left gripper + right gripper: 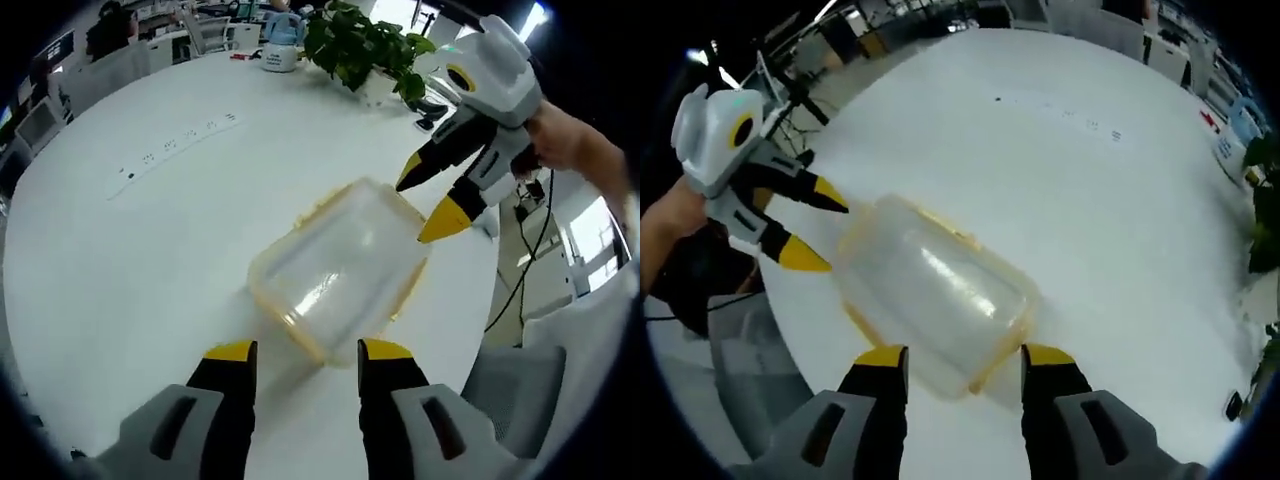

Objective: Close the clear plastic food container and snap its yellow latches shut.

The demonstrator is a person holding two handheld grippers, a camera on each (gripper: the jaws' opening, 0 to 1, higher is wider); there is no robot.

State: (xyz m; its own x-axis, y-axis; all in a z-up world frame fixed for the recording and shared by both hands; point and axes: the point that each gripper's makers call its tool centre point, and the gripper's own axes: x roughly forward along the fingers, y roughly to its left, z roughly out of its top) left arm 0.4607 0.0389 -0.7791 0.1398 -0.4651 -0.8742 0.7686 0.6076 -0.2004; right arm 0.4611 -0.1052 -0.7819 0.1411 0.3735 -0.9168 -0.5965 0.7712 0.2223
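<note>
The container [338, 268] lies on the white table [150, 270], near its rim, with the lid seated on top, so closing appears done. The yellow latches [405, 290] along its sides cannot be judged snapped or loose from here; that step probably remains. The left gripper [297, 352] stands at one end of the container, jaws parted and holding nothing, tips just beside the corner. The right gripper [965, 355] faces it from the opposite end, jaws likewise apart and empty, close to the container without clearly touching.
</note>
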